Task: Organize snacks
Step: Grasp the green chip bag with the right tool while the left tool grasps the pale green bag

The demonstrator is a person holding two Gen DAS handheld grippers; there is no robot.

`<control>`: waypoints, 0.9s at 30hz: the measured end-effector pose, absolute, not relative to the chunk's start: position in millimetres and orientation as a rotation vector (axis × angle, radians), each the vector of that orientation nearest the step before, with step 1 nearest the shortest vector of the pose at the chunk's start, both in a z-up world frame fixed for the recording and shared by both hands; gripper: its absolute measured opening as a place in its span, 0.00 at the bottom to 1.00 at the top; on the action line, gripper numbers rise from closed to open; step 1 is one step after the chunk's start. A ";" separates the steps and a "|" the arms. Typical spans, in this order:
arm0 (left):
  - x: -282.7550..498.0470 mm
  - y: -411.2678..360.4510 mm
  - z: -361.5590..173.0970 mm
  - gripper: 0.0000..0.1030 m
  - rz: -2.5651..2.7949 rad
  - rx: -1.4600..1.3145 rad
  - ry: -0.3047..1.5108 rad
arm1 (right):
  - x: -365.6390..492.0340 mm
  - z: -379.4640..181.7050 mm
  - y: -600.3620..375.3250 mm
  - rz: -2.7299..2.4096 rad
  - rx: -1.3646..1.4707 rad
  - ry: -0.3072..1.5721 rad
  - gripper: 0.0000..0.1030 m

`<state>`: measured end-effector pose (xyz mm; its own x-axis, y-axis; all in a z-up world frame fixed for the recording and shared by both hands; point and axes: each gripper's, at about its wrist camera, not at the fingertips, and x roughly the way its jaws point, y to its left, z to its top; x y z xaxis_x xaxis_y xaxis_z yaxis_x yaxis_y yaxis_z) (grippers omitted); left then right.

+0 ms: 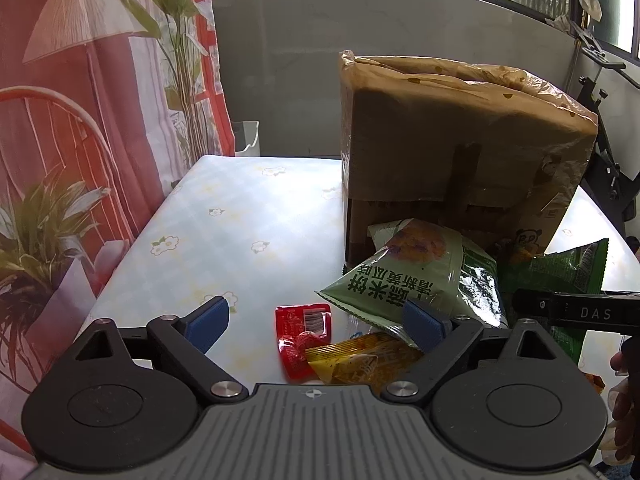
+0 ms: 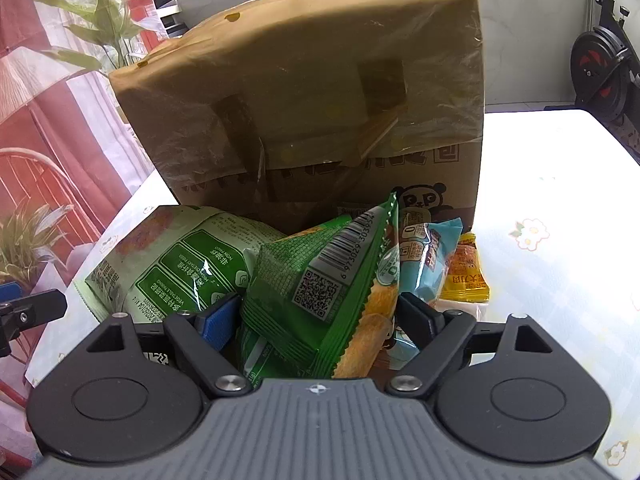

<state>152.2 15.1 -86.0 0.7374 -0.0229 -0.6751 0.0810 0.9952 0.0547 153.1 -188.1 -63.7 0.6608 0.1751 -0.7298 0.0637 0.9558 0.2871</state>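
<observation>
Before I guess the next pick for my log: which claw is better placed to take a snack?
Right. The right claw already straddles the dark green packet; the left claw hangs open above the red sachet.

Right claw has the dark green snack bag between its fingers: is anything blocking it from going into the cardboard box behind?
Yes. The cardboard box stands directly behind the dark green snack bag, and its near wall rises well above it. No side opening shows, so the right claw would probably have to lift the bag over the rim.
</observation>
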 end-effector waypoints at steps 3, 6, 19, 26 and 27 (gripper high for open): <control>154.3 13.3 -84.9 0.92 -0.065 0.081 0.750 | 150.2 -61.8 -187.9 0.066 0.302 0.850 0.80; 155.9 12.1 -82.4 0.92 -0.076 0.072 0.763 | 147.9 -58.2 -188.1 0.077 0.299 0.855 0.77; 174.2 12.8 -87.8 0.93 -0.121 -0.026 0.847 | 151.8 -54.4 -199.1 0.113 0.306 0.901 0.74; 196.0 3.0 -87.5 0.93 -0.212 0.000 0.820 | 155.3 -50.6 -209.1 0.112 0.309 0.894 0.74; 200.9 0.8 -87.9 0.93 -0.230 0.011 0.822 | 155.3 -50.3 -208.4 0.114 0.302 0.892 0.74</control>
<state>200.9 0.8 -87.9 0.6574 -0.1990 -0.7268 0.2073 0.9750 -0.0794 155.3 -208.4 -50.3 0.6250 0.2229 -0.7482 0.0271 0.9516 0.3061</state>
